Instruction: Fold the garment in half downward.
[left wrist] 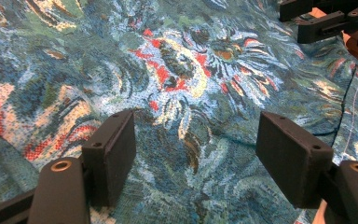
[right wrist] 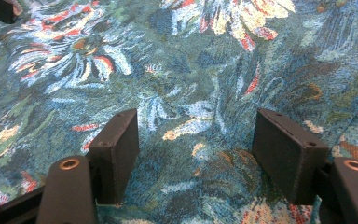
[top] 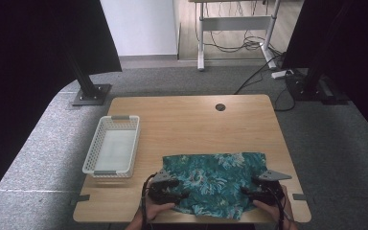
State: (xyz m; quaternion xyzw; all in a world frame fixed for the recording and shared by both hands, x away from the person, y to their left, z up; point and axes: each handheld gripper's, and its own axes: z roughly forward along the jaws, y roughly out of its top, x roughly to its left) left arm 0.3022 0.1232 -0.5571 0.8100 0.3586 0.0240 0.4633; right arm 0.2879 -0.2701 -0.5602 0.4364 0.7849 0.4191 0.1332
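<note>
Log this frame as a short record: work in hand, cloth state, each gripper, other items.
work: two grippers at the near edge of a floral cloth
cloth: spread mostly flat on the table, near side, some wrinkles
left gripper: open, jaws over the cloth, at its near left corner
right gripper: open, jaws over the cloth, at its near right corner
grip: neither closed on the cloth
basket: white, empty, left of the cloth, apart from it
</note>
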